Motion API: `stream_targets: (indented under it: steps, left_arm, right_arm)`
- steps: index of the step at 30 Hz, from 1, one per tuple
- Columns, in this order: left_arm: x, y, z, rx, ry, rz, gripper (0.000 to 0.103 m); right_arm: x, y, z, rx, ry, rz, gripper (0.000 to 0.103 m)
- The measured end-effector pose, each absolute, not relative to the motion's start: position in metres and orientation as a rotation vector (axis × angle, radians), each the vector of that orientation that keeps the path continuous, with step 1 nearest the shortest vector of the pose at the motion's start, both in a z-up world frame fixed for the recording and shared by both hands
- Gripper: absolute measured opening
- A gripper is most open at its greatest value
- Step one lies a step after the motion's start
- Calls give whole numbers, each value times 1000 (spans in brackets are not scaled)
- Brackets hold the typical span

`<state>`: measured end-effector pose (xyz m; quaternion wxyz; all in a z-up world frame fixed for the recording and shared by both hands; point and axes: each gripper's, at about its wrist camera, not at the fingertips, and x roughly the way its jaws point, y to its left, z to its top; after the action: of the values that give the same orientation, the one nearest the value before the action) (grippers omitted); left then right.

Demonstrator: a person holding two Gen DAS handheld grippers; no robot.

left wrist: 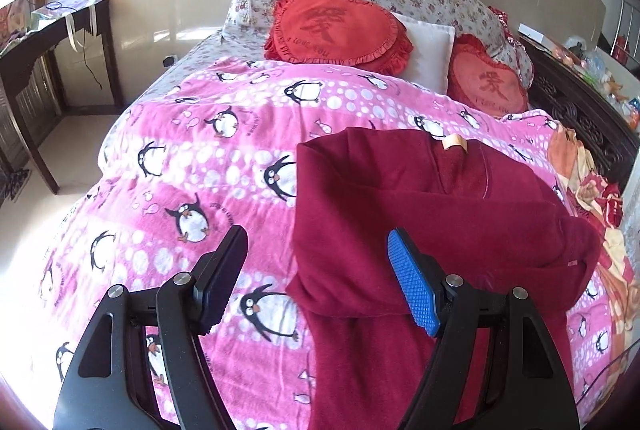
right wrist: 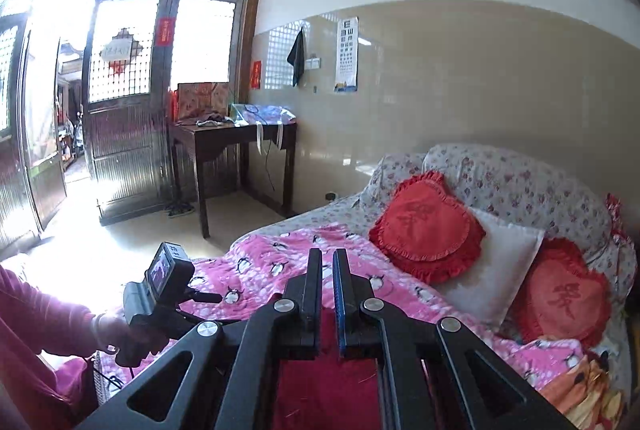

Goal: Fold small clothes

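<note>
Left gripper (left wrist: 316, 270) hangs wide open, holding nothing, above the near left edge of the sweater (left wrist: 420, 213) on the blanket (left wrist: 200, 157). Right gripper (right wrist: 327, 270) is closed, empty. Grip the hem evenly, then fold.

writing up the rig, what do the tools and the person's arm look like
Each tool is black plastic with triangular cut-outs and silver pivot pins; one finger pad is blue and ribbed, the other black, as on the left tool and the right tool. The right wrist view shows the left tool's handle carrying a small camera with a lit screen. The sleeve is pink-red, with a bracelet at the wrist.
</note>
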<state>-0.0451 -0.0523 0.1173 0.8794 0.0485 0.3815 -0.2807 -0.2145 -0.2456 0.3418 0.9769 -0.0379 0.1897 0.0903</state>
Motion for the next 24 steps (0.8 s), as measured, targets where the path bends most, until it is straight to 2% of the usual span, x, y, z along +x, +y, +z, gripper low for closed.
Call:
stream_targets:
  steps: [1,3,4,5,11,18,24]
  left_arm:
    - [-46,-51,115,107,797,-589,73]
    - [-48,-51,109,124,805,-601,73]
    - [-50,-53,107,131,810,-612,73]
    - [-52,-55,105,136,814,-628,73]
    - [-76,-86,93,188,814,-762,73]
    - [-102,-132,80,303,799,-916,73]
    - [-105,-150,68,343,843,-954,73]
  right_arm:
    - [-210,-250,329,-49,417,163,10]
    - [-207,-268,297,19,483,100,29]
    - [-208,-278,278,71,520,77,52]
    - [-213,-293,253,131,564,45,65]
    - [-255,-336,138,254,822,-176,65]
    - [-311,-375,95,531,827,-258,65]
    - [-341,-381,80,603,815,-342,65]
